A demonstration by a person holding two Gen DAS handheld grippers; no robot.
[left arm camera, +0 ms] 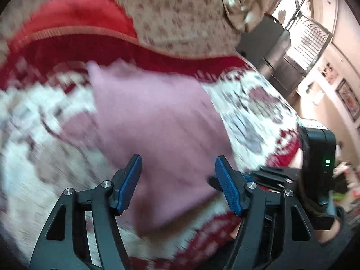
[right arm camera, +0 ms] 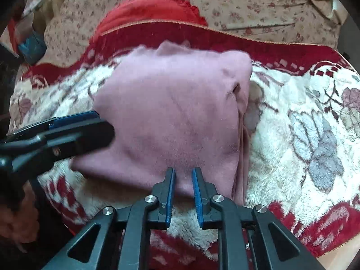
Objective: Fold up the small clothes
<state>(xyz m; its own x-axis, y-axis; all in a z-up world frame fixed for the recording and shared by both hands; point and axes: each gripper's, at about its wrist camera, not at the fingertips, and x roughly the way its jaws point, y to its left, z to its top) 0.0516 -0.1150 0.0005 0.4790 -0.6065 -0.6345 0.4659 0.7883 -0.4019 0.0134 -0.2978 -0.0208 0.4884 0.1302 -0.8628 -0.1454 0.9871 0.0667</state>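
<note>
- The blanket (right arm camera: 303, 135), fleecy white with red flowers, covers the bed; a flowered sheet (right arm camera: 247, 0) lies beyond its far edge.
- The pink garment (right arm camera: 171, 112) sits mid-blanket, already folded into a rough square with layered edges on its right.
- The fold looks nearly finished; next probably comes a last halving or smoothing.
- The left tongs (left arm camera: 178, 175) gape wide and hold nothing.
- The right tongs (right arm camera: 183, 175), narrowly parted, hold nothing at the garment's near edge.
</note>
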